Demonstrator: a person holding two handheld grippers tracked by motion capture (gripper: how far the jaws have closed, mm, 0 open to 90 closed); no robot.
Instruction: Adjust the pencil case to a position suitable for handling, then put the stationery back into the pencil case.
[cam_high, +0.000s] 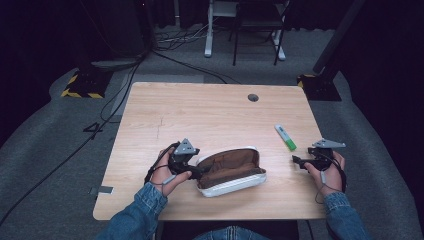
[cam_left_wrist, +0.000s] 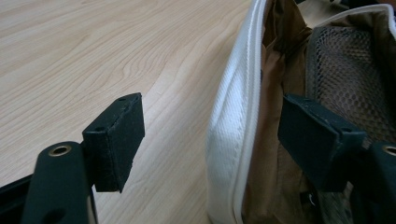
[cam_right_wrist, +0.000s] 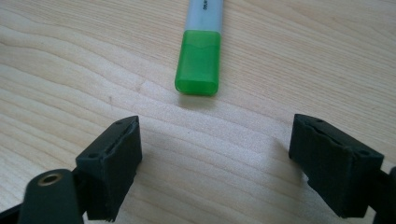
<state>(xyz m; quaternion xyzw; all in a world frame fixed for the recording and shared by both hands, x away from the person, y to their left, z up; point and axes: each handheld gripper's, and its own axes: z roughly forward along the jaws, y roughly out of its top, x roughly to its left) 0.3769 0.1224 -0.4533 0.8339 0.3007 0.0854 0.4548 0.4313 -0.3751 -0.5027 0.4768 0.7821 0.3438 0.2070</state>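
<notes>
— How are my hands sitting?

— I see my left hand (cam_high: 167, 175) near the left, its left gripper (cam_high: 196, 171) pointing right, jaws spread wide.

— And the other?

— My right hand (cam_high: 327, 170) is near the right edge, the right gripper (cam_high: 296, 160) pointing left, jaws gaping too. Both denim sleeves enter from the near side.

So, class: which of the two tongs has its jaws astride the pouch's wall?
The left tongs: one jaw sits inside the open pouch, one outside its white wall. The right tongs are open over bare table, short of the green highlighter.
</notes>
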